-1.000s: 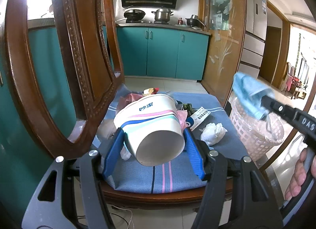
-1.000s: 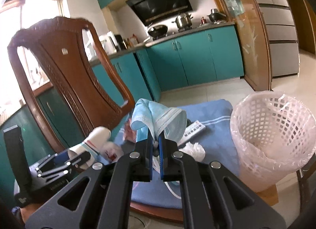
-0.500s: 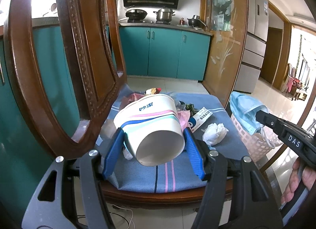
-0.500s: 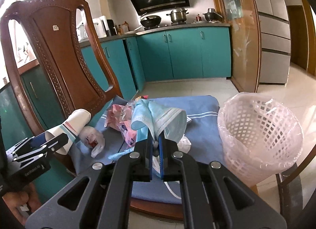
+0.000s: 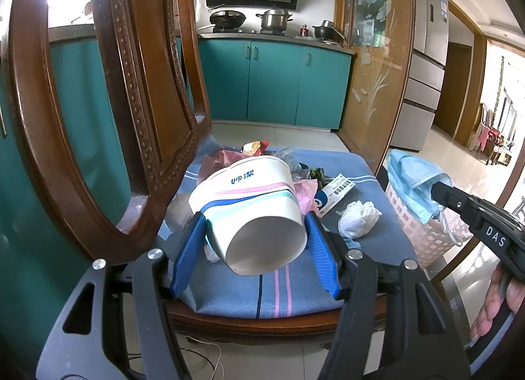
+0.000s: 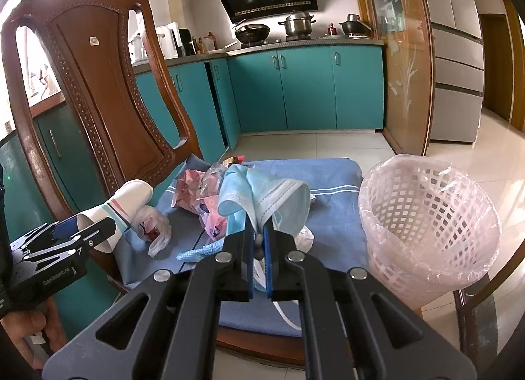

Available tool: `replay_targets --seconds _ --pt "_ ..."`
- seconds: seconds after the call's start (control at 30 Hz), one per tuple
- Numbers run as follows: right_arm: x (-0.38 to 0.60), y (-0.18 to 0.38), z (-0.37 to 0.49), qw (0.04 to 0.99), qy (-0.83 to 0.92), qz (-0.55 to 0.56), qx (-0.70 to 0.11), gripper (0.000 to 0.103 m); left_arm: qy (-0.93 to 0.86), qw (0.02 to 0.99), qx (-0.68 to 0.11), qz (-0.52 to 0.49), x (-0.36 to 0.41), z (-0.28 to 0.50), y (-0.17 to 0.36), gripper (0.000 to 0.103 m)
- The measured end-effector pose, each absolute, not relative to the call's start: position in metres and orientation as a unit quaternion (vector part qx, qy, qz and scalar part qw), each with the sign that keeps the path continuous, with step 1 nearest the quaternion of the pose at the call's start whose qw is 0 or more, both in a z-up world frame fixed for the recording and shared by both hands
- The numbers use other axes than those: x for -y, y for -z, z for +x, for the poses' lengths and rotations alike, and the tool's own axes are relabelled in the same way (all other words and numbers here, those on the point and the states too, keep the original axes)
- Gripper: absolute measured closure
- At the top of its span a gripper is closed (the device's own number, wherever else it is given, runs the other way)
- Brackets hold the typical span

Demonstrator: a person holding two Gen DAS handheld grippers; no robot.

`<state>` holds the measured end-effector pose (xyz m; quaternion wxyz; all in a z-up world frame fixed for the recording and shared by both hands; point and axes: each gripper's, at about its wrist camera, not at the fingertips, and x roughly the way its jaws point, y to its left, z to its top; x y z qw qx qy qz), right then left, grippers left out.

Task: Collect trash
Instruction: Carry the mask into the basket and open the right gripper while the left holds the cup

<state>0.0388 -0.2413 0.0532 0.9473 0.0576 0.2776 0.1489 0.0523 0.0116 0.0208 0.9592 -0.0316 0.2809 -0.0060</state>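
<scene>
Two grippers are each carrying one piece of trash above a carved wooden chair (image 6: 98, 91) with a blue striped cushion (image 5: 262, 294). On the left, the left gripper (image 5: 256, 249) is clamping a white paper cup with pink and blue stripes (image 5: 252, 212) on its side. In the middle, a crumpled white tissue (image 5: 359, 219) and pink wrappers (image 6: 197, 196) are lying on the cushion. Further right, the right gripper (image 6: 258, 242) is pinching a pale blue face mask (image 6: 265, 199) in closed jaws, near a pink mesh basket lined with clear plastic (image 6: 426, 232) at the right edge. Judging by this, the dropping step is in hand: next, the mask needs moving right over the basket, then releasing.
</scene>
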Motion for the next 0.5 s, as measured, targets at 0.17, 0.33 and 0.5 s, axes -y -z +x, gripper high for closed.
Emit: replay_targets --seconds 0.17,0.33,0.5 --pt "0.242 -0.054 0.039 0.948 -0.147 0.058 -0.278 0.097 0.004 0.959 -0.282 -0.032 -0.011 0.053 -0.022 0.041" --pt "0.245 -0.055 0.039 0.950 -0.140 0.058 -0.272 0.097 0.004 0.959 -0.282 -0.030 -0.011 0.054 -0.021 0.041" --pt "0.268 -0.059 0.044 0.961 -0.097 0.053 -0.252 0.097 0.003 0.959 -0.284 -0.028 -0.010 0.054 -0.021 0.041"
